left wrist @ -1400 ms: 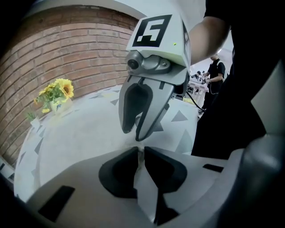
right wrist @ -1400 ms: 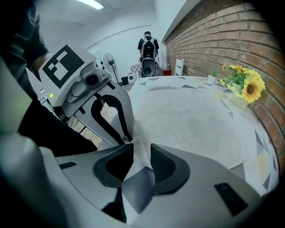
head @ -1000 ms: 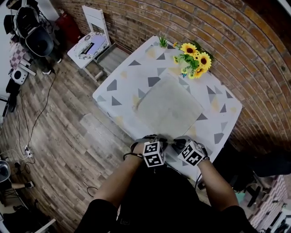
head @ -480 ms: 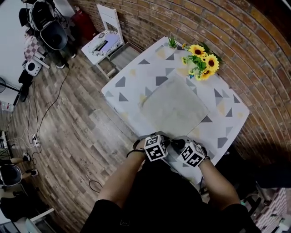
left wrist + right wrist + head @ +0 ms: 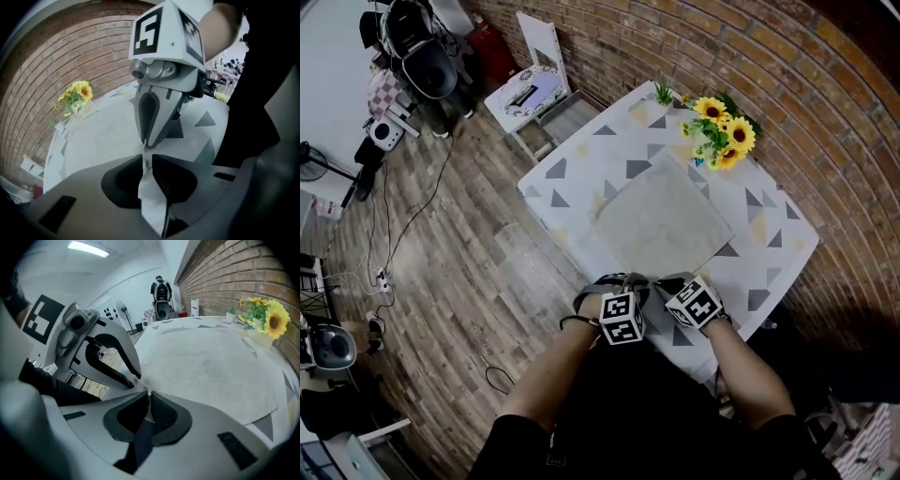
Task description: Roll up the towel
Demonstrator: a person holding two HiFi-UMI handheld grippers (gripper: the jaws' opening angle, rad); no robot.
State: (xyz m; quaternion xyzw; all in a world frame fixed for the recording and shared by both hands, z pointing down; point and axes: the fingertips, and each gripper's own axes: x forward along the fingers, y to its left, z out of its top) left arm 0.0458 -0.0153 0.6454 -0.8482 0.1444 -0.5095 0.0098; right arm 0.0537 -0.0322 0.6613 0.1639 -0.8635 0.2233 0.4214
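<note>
Right gripper view showed the right gripper [image 5: 149, 393] had just been closing its jaws onto the near edge of the pale grey square towel [image 5: 211, 366], which lay flat on the triangle-patterned tablecloth [image 5: 567, 183]. The left gripper [image 5: 146, 151] pinched the same edge, so I judged rolling could begin.

Cloth-covered worktop with a flat towel and flowers

The worktop [image 5: 581, 155] stands against a brick wall and is covered by a white cloth [image 5: 783, 244] printed with grey and pale yellow triangles. A pale grey towel [image 5: 661, 220] lies spread flat across the middle of it. The towel is set cornerwise to the head view, and its near corner reaches the worktop's near edge. The cloth shows bare on every side of the towel. A bunch of sunflowers [image 5: 722, 131] stands by the wall side, just beyond the towel's far edge. A small green plant [image 5: 664, 91] sits at the far corner, apart from the towel.
</note>
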